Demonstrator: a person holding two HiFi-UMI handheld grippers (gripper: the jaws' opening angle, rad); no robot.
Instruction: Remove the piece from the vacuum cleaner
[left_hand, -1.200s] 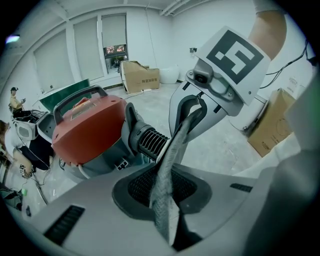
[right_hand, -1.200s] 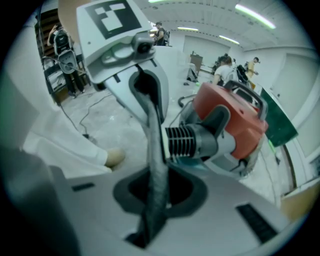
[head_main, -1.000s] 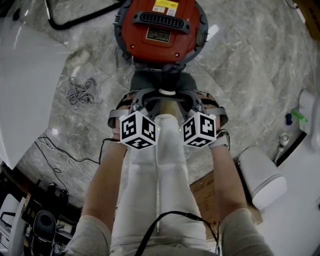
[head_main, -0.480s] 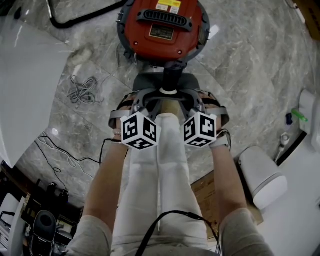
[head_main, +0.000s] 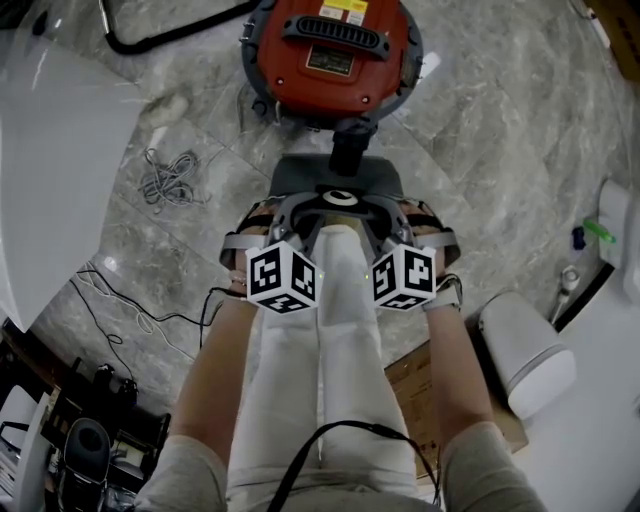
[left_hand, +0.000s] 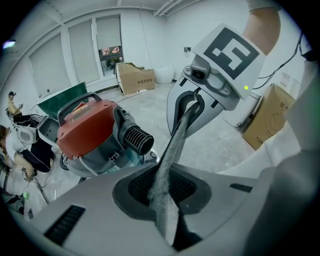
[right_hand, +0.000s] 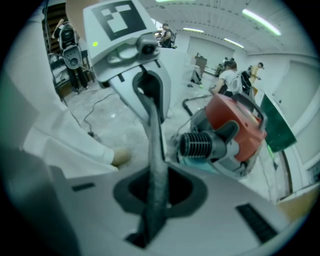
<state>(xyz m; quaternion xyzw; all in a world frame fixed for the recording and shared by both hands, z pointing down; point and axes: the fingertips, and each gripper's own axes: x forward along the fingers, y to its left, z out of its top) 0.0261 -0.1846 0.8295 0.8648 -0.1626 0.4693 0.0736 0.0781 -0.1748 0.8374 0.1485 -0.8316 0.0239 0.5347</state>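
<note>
Both grippers have drawn back toward the person, and the grey piece (head_main: 336, 182) now hangs clear of the red vacuum cleaner (head_main: 335, 55), whose black ribbed port (head_main: 350, 150) is bared. A cable tangle (head_main: 165, 178) lies on the marble floor (well left of the piece). The piece's long axis runs crosswise, gripper to gripper. The left gripper (head_main: 268, 222), its jaws just closing tighter, and the right gripper (head_main: 410, 222) each clamp one end.

I see the vacuum cleaner (head_main: 333, 60) with a red top, a grey body and a yellow label (head_main: 337, 10). The piece (head_main: 300, 180) is dark grey. The floor (head_main: 480, 130) is grey marble with pale streaks. The trousers (head_main: 320, 380) are white. The tangled wire (head_main: 165, 182) is light grey.
</note>
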